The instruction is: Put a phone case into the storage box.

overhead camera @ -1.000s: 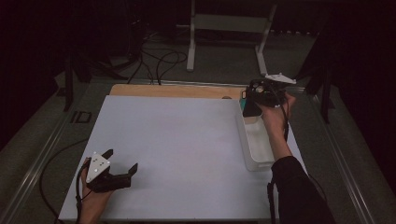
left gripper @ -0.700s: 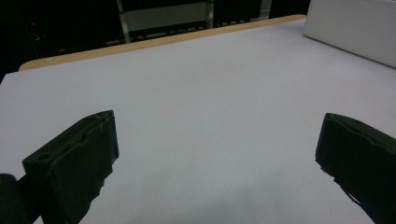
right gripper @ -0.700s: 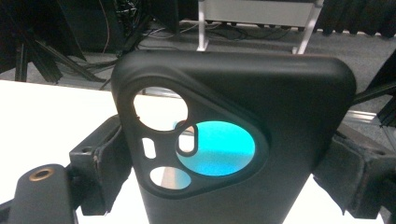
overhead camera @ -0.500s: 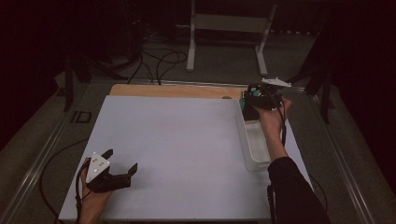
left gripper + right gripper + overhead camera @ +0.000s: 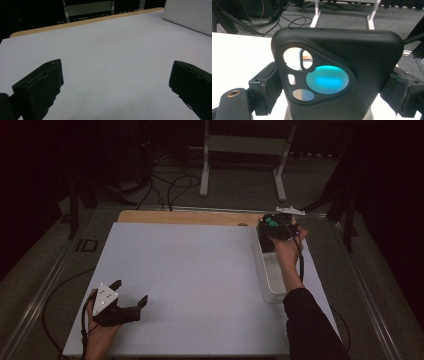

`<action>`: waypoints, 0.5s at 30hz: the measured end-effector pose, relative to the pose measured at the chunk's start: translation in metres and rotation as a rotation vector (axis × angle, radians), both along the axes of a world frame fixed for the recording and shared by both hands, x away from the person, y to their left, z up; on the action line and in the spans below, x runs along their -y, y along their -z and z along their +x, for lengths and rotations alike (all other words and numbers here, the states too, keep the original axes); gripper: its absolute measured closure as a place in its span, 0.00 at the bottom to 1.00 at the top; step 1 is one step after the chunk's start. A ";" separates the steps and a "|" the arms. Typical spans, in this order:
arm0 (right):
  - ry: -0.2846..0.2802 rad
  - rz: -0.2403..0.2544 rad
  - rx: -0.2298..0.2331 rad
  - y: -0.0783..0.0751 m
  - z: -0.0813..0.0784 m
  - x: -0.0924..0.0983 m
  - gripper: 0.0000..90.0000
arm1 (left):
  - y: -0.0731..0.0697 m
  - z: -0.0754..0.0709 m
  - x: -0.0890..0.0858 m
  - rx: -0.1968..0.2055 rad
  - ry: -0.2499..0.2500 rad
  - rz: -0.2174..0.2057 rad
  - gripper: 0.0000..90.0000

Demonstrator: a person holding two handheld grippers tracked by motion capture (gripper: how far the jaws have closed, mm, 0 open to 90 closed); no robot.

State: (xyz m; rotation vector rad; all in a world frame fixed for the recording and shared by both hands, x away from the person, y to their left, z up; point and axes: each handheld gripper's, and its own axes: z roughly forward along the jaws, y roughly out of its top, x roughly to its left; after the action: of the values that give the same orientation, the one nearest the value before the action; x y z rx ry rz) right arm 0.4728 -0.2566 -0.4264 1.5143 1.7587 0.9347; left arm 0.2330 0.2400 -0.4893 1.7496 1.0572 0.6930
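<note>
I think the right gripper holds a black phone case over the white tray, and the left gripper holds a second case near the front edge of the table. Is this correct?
Not quite. The left gripper holds nothing: the left gripper view shows its jaws wide apart over bare white table. The rest stands: the right gripper holds the black phone case over the white tray, as the high view shows.

No readable text, label, brand, number or sign can be made out in any of the views. The black phone case, seen at the centre of the right gripper view, bears no lettering on its visible surface. The white bench is plain and unmarked, and the white tray at the right of the high view carries no print.
</note>
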 end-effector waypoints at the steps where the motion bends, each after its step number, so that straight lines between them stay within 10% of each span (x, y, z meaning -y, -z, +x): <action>1: 0.000 0.000 0.000 0.000 0.000 0.000 0.14 | 0.000 0.000 0.000 0.000 0.000 0.000 0.00; 15: 0.005 -0.035 -0.034 0.016 0.011 -0.005 0.14 | 0.000 0.000 0.000 -0.003 -0.001 -0.004 0.00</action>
State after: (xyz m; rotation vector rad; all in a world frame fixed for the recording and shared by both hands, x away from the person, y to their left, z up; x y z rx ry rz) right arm 0.4840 -0.2518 -0.4426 1.5203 1.7854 0.8761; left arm 0.2332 0.2404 -0.4895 1.7472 1.0606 0.6891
